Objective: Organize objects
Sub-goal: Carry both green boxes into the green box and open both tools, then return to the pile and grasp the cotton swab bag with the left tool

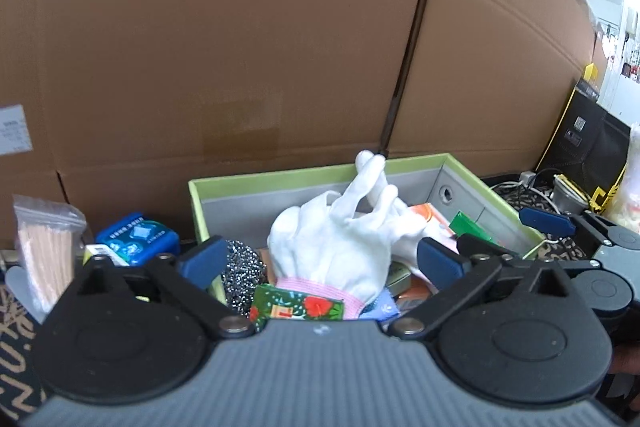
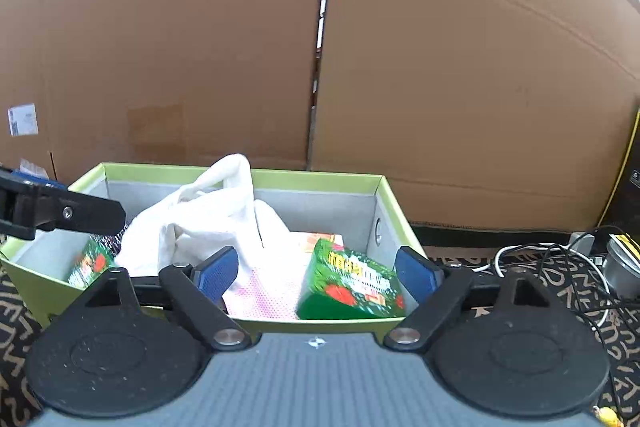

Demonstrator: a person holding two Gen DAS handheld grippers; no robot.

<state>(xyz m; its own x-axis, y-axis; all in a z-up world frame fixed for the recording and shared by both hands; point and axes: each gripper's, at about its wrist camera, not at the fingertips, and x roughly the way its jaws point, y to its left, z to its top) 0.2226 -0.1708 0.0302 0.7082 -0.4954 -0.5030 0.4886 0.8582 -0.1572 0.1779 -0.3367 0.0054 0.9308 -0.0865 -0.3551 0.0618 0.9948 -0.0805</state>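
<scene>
A green box (image 1: 272, 179) (image 2: 312, 177) with a grey inside holds mixed items. On top lies a white glove (image 1: 332, 243) (image 2: 208, 223) with a pink cuff. My left gripper (image 1: 320, 261) is open wide, its blue pads on either side of the glove and clear of it. A green flowered packet (image 1: 298, 305) lies just below the cuff. My right gripper (image 2: 316, 273) is open too. A blurred green carton (image 2: 352, 283) lies in the box between its pads, close to the right one. One of the left gripper's fingers (image 2: 80, 215) reaches in from the left.
A steel scourer (image 1: 242, 267), a blue box (image 1: 138, 237) and a bag of sticks (image 1: 46, 247) sit at the left. Big cardboard boxes (image 2: 200, 67) wall off the back. Cables (image 2: 560, 259), a metal can (image 2: 620, 267) and a black-and-yellow box (image 1: 588, 143) lie to the right.
</scene>
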